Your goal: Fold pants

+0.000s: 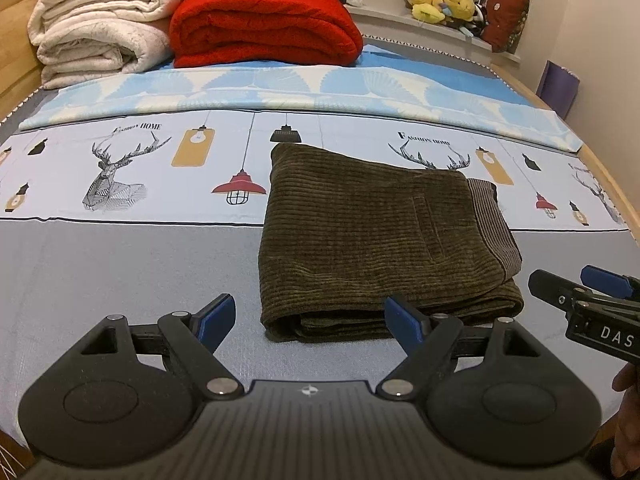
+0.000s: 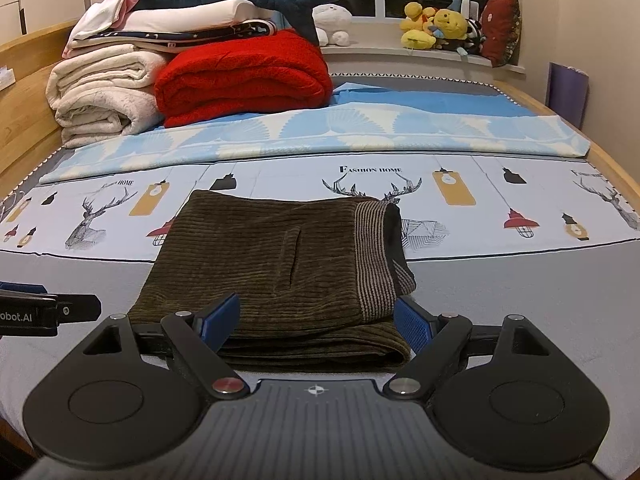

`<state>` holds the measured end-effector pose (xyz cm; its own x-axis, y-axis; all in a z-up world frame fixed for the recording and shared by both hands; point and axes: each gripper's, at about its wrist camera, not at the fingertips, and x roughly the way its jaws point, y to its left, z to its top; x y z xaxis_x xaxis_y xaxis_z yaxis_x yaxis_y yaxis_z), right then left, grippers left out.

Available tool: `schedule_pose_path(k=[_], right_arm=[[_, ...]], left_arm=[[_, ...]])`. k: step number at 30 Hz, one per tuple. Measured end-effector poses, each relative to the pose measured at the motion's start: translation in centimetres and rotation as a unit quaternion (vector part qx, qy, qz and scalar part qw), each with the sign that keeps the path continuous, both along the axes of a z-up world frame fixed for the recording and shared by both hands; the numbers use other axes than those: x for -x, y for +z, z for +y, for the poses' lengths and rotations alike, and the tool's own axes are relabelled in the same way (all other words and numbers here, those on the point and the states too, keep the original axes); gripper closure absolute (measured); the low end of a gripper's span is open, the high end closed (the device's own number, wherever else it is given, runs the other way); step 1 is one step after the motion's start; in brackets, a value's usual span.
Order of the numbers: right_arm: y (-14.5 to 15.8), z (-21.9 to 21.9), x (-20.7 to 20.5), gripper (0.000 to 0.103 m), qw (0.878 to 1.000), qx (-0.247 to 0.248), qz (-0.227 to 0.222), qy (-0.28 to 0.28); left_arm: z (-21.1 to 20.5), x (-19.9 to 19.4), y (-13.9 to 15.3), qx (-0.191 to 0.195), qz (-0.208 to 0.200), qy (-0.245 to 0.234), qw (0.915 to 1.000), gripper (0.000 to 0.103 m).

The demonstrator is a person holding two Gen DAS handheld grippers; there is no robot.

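Both tools tilt down toward the bed (image 1: 120,264), side by side. Left tool (image 1: 310,322) hangs over the grey sheet with its blue-padded fingers (image 1: 218,316) wide apart, nothing between them — its right finger overlaps the pants' near edge in view; contact cannot be told. Right tool (image 2: 316,322) also stands spread, its fingers (image 2: 226,314) straddling the pants' near end, pads not pressing the cloth. In the left view the right tool pokes in at the right edge, a bit of hand (image 1: 626,420) below it.

Pants (image 1: 372,240) — olive-brown corduroy, thick ribbed wale — lie folded into a stacked rectangle at mid-bed, half on the grey band, half on the deer-and-lamp print. A finer striped waistband (image 2: 374,256) shows at the right end, a pocket slit (image 2: 292,258) on top, layered fold edges at the near side.

Behind: a fluffy red blanket (image 1: 264,24), rolled cream blankets (image 1: 96,32), plush toys (image 2: 438,28) on the sill.
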<state>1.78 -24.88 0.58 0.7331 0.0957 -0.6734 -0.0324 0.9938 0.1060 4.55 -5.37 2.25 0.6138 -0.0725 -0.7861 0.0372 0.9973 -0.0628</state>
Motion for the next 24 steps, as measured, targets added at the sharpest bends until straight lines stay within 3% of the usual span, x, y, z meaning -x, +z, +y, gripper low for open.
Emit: schedule_pose_path(k=[24], right_arm=[[0.02,-0.10,0.03,0.018,1.000,-0.004,-0.001,-0.001]], left_arm=[[-0.66,0.18,-0.16,-0.002,0.000,-0.014,0.9999,0.017]])
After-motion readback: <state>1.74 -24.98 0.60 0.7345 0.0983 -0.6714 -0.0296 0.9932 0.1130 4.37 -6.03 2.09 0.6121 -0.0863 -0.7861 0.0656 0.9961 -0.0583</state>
